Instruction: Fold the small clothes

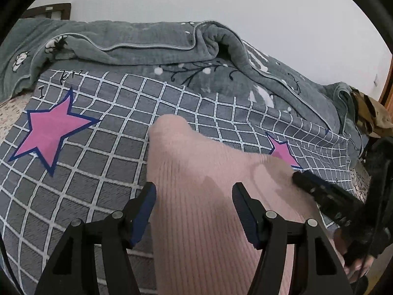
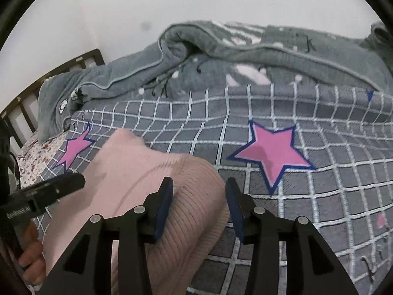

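Note:
A pink ribbed knit garment point(image 1: 196, 162) lies on a grey grid-pattern blanket with pink stars point(image 1: 98, 172). My left gripper point(image 1: 194, 209) hangs low over it, open, with the knit running between and under both fingers. In the right wrist view the garment point(image 2: 137, 167) shows a rounded folded edge. My right gripper point(image 2: 199, 204) stands open astride that edge, its left finger point(image 2: 164, 204) over the knit and its right finger beside it. Each gripper appears in the other's view: the right gripper point(image 1: 309, 182) and the left gripper point(image 2: 61, 184).
A rumpled grey-green quilt point(image 1: 147, 46) is heaped along the far side of the bed against a white wall. A dark wooden headboard point(image 2: 29, 103) stands at the left. A floral sheet point(image 2: 36, 157) shows beside the blanket. A person's hand point(image 2: 32, 245) holds the left gripper's handle.

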The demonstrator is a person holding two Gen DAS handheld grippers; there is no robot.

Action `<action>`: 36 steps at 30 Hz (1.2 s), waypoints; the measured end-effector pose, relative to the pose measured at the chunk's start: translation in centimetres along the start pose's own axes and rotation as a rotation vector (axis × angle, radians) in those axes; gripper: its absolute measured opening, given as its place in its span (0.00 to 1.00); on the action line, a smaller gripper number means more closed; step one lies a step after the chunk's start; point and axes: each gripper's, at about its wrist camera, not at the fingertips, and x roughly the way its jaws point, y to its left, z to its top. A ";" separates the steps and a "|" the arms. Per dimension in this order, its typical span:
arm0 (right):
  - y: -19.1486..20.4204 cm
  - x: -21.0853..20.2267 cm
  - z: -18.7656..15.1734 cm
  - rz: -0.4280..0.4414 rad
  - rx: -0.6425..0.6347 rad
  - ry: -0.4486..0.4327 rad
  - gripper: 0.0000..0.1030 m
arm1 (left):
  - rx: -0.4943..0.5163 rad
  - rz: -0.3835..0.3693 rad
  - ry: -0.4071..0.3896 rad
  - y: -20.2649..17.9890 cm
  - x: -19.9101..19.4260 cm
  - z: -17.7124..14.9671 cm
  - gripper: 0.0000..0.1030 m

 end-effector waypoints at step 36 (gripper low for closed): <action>5.2 -14.5 -11.4 0.003 0.037 0.057 0.44 | 0.047 0.045 -0.074 1.7 -9.3 -8.2 0.61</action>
